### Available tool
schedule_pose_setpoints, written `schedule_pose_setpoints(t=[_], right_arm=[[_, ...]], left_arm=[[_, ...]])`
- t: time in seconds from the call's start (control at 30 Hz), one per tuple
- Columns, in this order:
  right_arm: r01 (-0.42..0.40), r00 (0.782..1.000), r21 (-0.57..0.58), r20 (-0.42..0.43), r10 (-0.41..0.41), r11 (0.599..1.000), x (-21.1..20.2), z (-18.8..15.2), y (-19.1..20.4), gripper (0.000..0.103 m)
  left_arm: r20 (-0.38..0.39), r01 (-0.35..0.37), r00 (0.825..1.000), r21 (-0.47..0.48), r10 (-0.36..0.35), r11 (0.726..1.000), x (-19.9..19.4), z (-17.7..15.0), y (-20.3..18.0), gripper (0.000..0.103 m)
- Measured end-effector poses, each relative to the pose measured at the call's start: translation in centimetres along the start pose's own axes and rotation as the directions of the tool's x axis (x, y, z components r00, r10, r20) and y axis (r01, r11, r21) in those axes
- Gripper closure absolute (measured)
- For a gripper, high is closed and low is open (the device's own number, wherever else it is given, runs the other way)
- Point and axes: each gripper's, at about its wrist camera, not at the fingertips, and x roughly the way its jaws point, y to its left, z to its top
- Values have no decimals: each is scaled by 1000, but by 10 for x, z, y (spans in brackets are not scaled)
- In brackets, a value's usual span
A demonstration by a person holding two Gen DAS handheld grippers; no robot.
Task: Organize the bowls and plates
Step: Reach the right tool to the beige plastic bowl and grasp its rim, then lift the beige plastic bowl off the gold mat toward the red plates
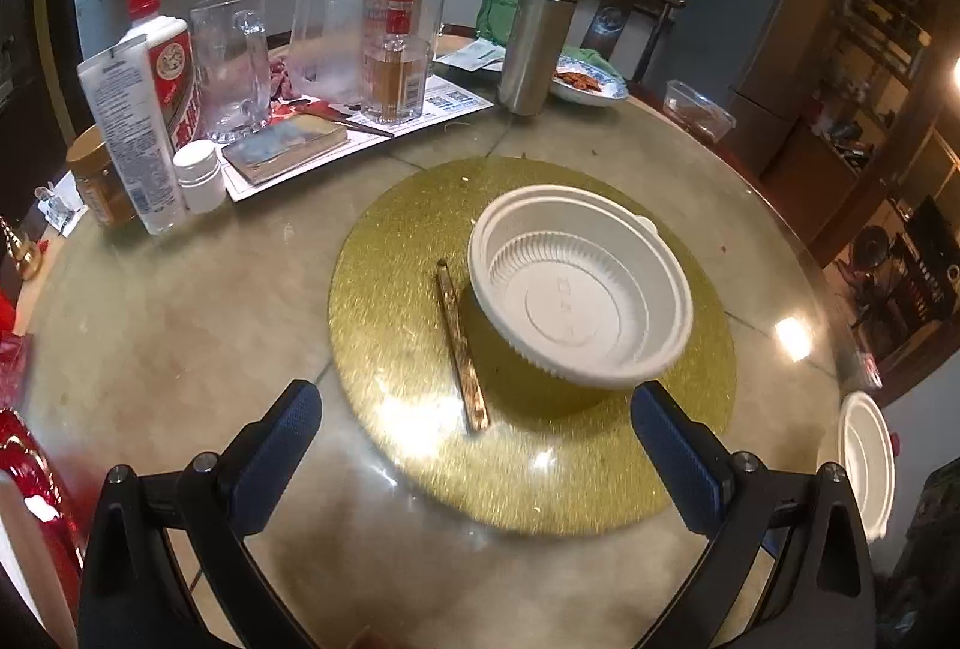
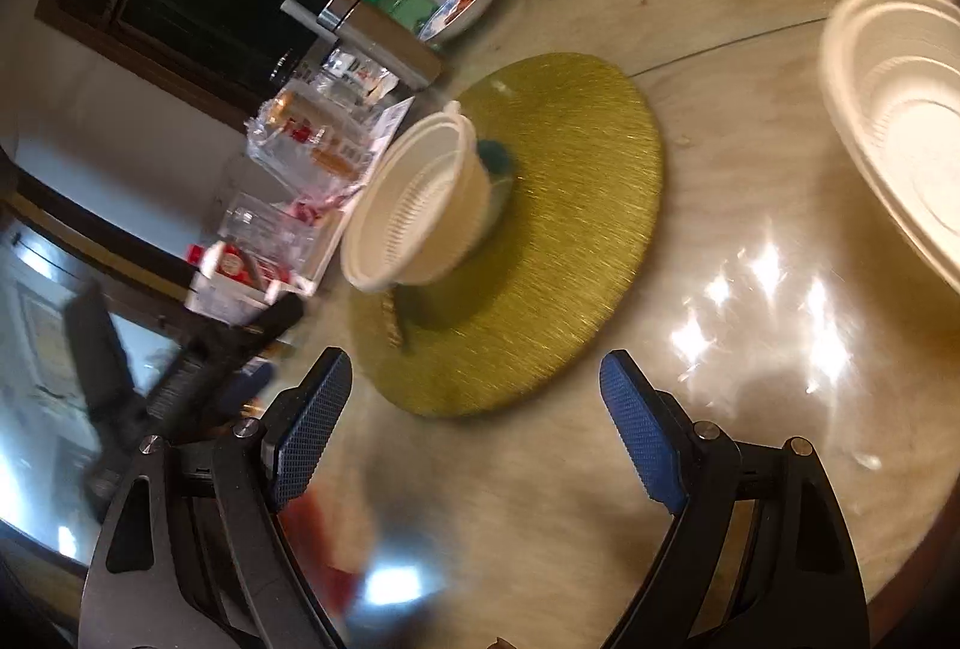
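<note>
A white plastic bowl (image 1: 579,286) stands on a round gold mat (image 1: 408,349) in the middle of the table; it also shows in the right wrist view (image 2: 414,211). A second white bowl (image 1: 867,460) sits near the table's right edge and appears at the right of the right wrist view (image 2: 900,121). My left gripper (image 1: 477,424) is open and empty, just short of the first bowl. My right gripper (image 2: 477,397) is open and empty over the mat's near edge (image 2: 540,289).
A brown stick (image 1: 462,349) lies on the mat left of the bowl. Bottles, a glass mug (image 1: 231,61), a steel flask (image 1: 537,40), a book (image 1: 288,148) and a plate with food (image 1: 585,82) crowd the far side. A red packet (image 1: 30,481) lies at the left.
</note>
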Motion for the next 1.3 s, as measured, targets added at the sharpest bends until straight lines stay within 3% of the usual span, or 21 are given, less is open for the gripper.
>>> schedule_pose_setpoints(t=[0.13,0.23,0.3,0.47,0.6,0.67,0.73,0.8,0.87,0.9,0.93,1.0,1.3], right_arm=[[-31,998,56,-52,34,998,20,30,5,18],[-31,996,119,-79,41,992,37,50,2,29],[-22,996,139,-84,34,990,46,59,3,30],[49,995,97,-94,-40,994,69,70,18,33],[112,990,75,-95,-105,991,83,76,22,44],[166,983,59,-95,-160,984,88,78,22,57],[189,978,64,-106,-182,980,93,79,20,60],[189,977,64,-113,-181,980,96,79,19,63],[215,972,43,-110,-210,976,99,79,23,74],[227,969,35,-105,-222,973,99,79,24,83],[228,969,31,-102,-223,973,100,78,25,84],[245,964,8,-111,-243,969,102,76,28,92],[237,969,-3,-76,-236,972,86,64,29,92]], left_arm=[[-13,17,1000,-54,-18,998,12,11,-1,0],[-30,31,999,-83,-33,996,23,19,0,0],[-28,26,999,-100,-29,995,28,25,2,0],[-39,49,998,-121,-54,991,42,34,5,0],[-62,64,995,-118,-72,991,56,37,3,3],[-87,63,994,-105,-72,992,65,36,2,17],[-117,82,989,-112,-95,990,72,35,4,40],[-119,76,989,-119,-91,990,75,35,6,47],[-125,81,987,-119,-96,990,78,34,8,63],[-133,81,986,-118,-96,990,80,33,8,81],[-139,93,984,-121,-109,988,82,32,9,87],[-133,95,985,-114,-110,989,81,31,9,89],[-113,85,989,-70,-93,994,73,31,1,91]])
